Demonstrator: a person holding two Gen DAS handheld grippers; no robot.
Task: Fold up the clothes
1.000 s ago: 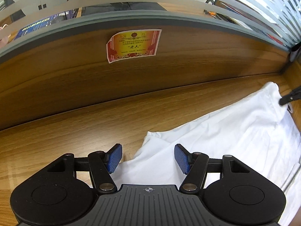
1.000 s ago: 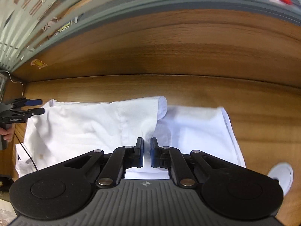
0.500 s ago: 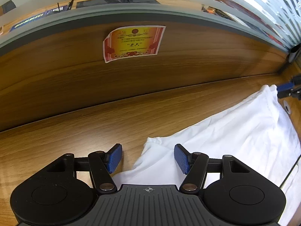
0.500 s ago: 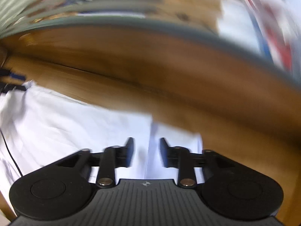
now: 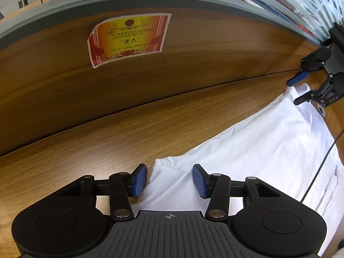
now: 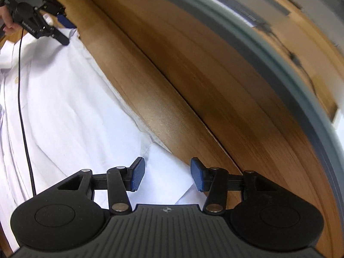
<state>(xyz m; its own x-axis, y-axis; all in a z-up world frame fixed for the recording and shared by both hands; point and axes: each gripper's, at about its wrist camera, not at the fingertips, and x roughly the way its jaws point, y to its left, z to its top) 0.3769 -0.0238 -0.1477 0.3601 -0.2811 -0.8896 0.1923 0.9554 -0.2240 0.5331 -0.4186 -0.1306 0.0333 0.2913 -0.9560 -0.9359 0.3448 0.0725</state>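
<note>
Wooden panel [image 5: 215,49] bears red-gold certificate [image 5: 129,37], writing unreadable.

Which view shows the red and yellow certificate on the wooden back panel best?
The left wrist view: the certificate sits near the middle of the back panel, whole and unobstructed, though its text is too small to read. The right wrist view shows the panel at a steep, blurred angle and nothing that can be identified as the certificate.
</note>
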